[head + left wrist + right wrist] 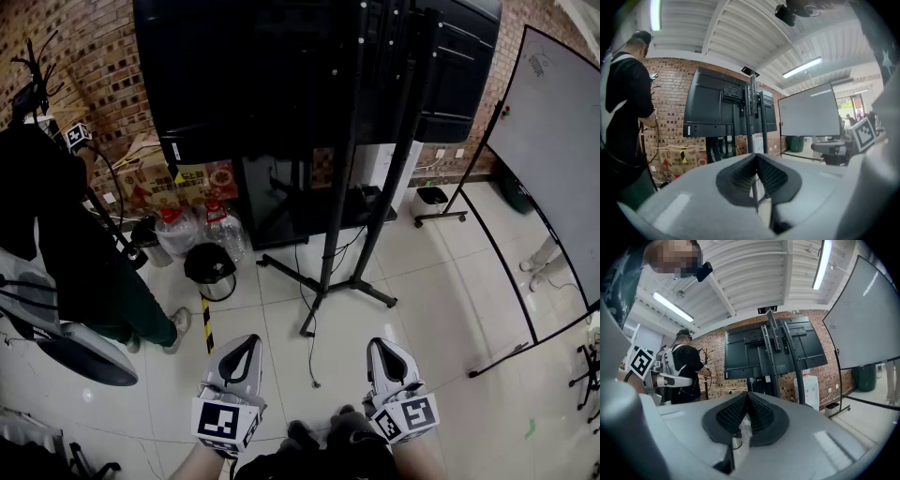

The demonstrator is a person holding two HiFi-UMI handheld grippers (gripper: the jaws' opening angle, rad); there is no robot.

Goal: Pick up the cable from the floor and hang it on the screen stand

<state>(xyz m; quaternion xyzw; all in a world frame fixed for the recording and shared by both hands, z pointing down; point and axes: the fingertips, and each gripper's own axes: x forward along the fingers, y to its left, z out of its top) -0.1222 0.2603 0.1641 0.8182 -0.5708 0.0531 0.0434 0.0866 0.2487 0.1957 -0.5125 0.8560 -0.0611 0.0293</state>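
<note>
Both grippers shut and empty, the cable on the floor between them.

I have the left gripper (247, 341) and right gripper (378, 343) low and side by side, each with its jaws closed together on nothing. The cable (312, 370) lies on the white tiles between them and slightly ahead, touching neither. It is a thin dark line, its free end nearest me, running away to the screen stand (330, 272), where one black foot crosses it. Left of the stand are a black pot (210, 267), plastic bottles (223, 230) and a person in dark clothes (56, 225). A whiteboard (553, 141) stands on the right.
</note>
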